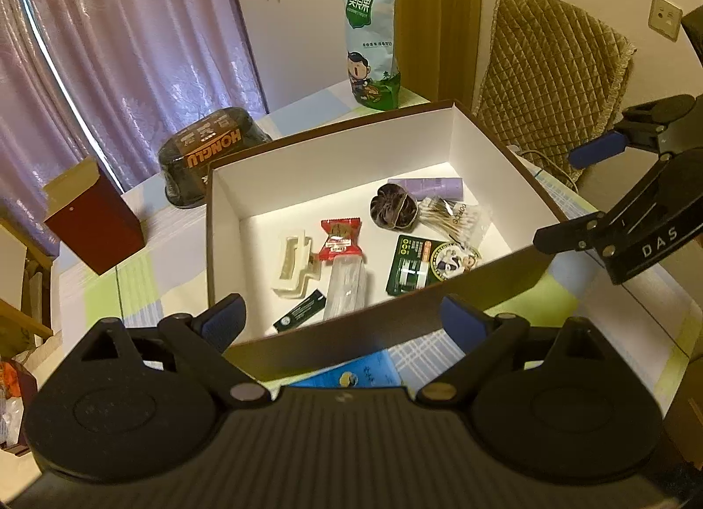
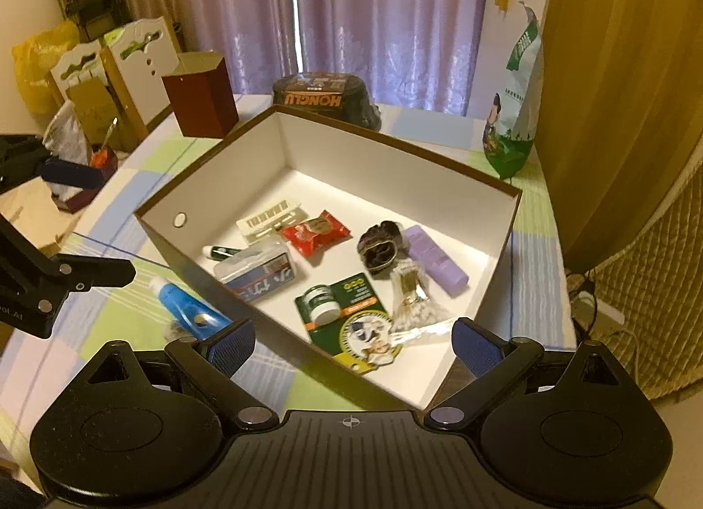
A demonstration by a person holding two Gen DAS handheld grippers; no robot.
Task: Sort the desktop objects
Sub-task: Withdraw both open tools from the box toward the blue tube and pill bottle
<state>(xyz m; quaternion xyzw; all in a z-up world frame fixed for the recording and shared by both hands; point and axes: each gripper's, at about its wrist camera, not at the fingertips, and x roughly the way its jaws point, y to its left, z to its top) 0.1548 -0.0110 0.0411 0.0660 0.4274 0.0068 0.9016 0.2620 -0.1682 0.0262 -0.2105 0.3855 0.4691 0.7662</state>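
Both grippers hover above the table, tilted down toward the open box and each holding nothing. The left gripper has its jaws spread wide, the box's near wall showing between its blue pads. The right gripper is likewise wide open over the box's near corner, and from the left wrist view it sits at about 3 o'clock, beyond the box's right wall.

Inside the box, seen from the right wrist, a red snack packet lies near the centre, a white hair clip at 10 o'clock of it, a purple tube at 3 o'clock, a dark scrunchie between them, and a bag of cotton swabs toward 5 o'clock. A blue tube lies on the table outside the box's left wall, at 8 o'clock, near the left gripper's reach.
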